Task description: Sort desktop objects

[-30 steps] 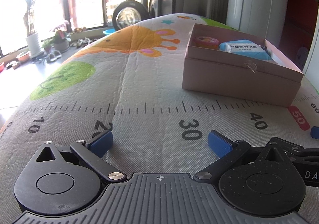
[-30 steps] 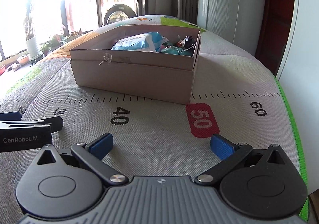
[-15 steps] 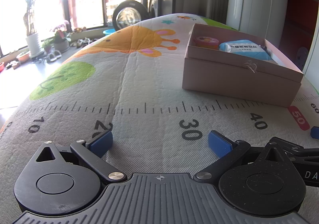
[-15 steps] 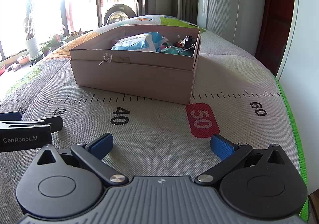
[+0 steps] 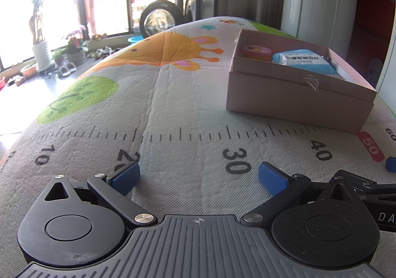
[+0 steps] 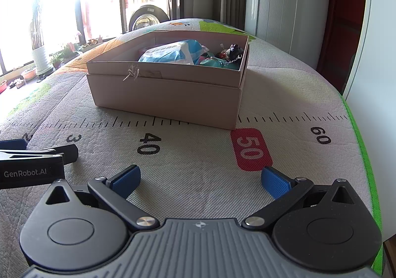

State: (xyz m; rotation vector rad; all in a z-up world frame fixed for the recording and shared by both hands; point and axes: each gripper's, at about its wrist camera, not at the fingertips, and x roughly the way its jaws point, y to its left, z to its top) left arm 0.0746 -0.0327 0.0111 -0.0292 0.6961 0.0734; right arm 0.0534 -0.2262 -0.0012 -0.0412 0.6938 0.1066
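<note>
An open pink cardboard box (image 5: 297, 102) (image 6: 168, 97) stands on the printed mat. It holds a blue tissue pack (image 5: 304, 61) (image 6: 170, 53), a pink round tin (image 5: 255, 51), a teal item (image 6: 212, 62) and a small dark keychain figure (image 6: 232, 51). My left gripper (image 5: 199, 175) is open and empty, low over the mat near the "30" mark, left of the box. My right gripper (image 6: 200, 177) is open and empty in front of the box, by the red "50" mark.
The mat (image 5: 173, 104) has a ruler print and cartoon shapes. Its green edge (image 6: 363, 154) runs close on the right. The left gripper's body (image 6: 32, 164) lies beside my right gripper. Potted plants (image 5: 42, 53) and a window stand beyond the left edge.
</note>
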